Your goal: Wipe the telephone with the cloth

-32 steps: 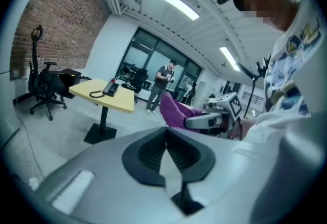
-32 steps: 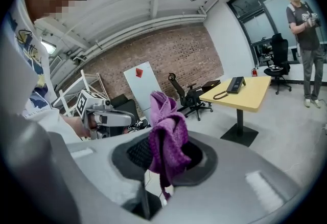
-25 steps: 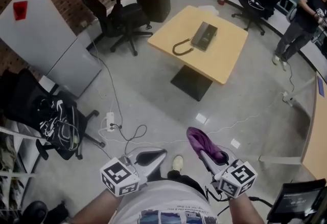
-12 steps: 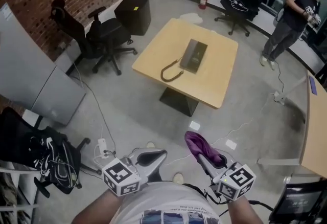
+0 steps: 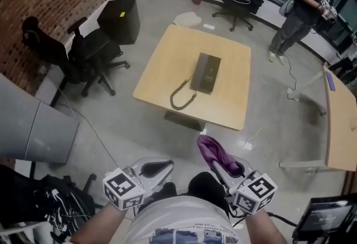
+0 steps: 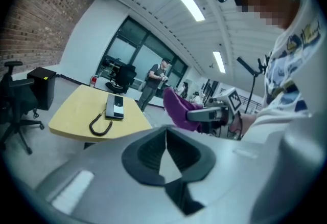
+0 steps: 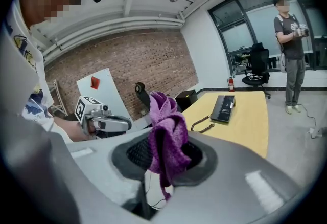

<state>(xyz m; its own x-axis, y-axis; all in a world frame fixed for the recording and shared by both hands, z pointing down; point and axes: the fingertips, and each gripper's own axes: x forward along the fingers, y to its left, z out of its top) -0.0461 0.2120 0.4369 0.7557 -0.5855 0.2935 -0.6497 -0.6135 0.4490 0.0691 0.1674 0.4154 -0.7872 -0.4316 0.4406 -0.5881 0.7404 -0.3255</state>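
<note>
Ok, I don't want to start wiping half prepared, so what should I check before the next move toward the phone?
1. Cloth gripped: ok. The purple cloth is clamped in the right tongs.
2. Left tongs free: ok, shut on nothing.
3. Telephone in sight: ok, flat on the yellow table, with its coiled cord beside it.
4. Telephone within reach: not ok, open floor lies between the table and both tongs.
5. Bystander clear of the table: ok, the person stands beyond its far corner.
</note>
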